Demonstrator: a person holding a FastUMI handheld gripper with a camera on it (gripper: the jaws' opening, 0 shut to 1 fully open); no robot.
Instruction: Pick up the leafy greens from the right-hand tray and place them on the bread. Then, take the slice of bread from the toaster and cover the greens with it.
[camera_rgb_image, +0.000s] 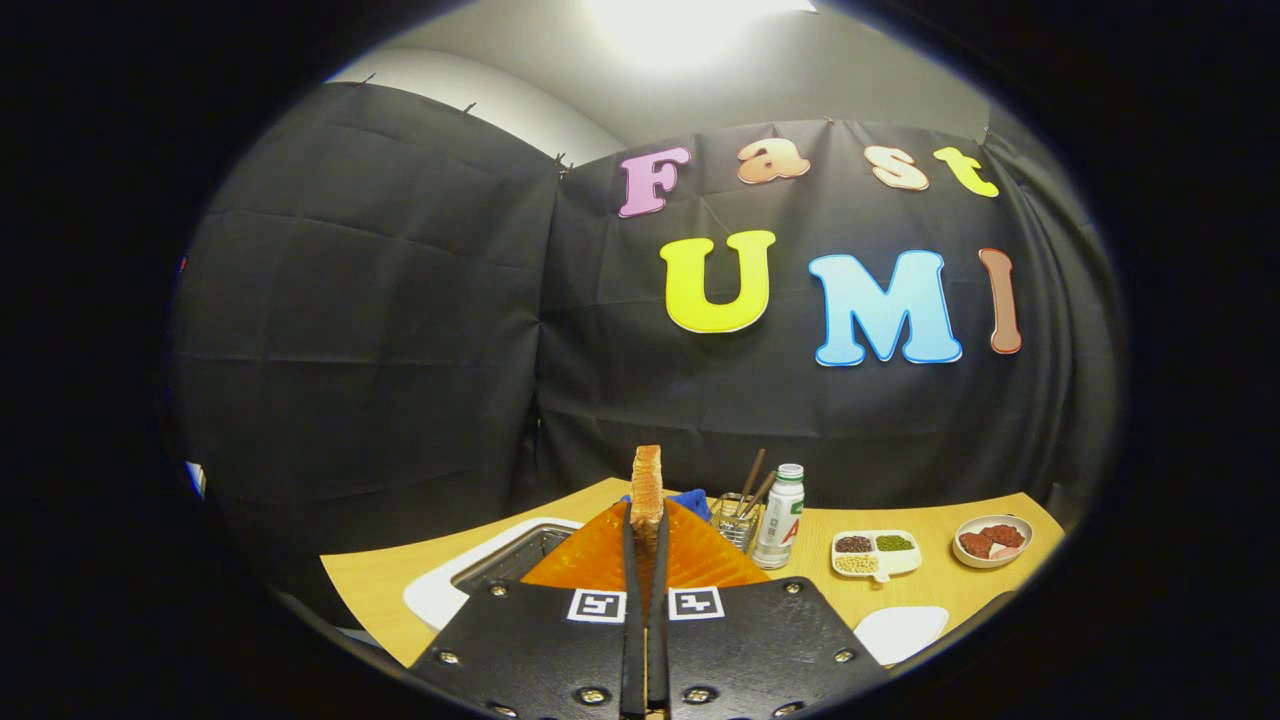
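Between the two fingers of the gripper (646, 540), a slice of bread (647, 490) stands on edge, both fingers clamped against its faces, raised above the toaster (500, 565) on the counter (950, 590). Beyond the fingers stand a utensil basket (737, 520) and a white bottle (781, 515), with a divided dish (877, 553) and a small bowl (992, 540) further right.

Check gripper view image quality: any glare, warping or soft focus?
Gripper view: a ceiling light blows out to white glare at the top; fisheye bows the table edge and cloth wall; the gripper, shut on the bread slice, reads sharp; the bottle, divided dish and bowl beyond are small but evenly lit; no motion blur.
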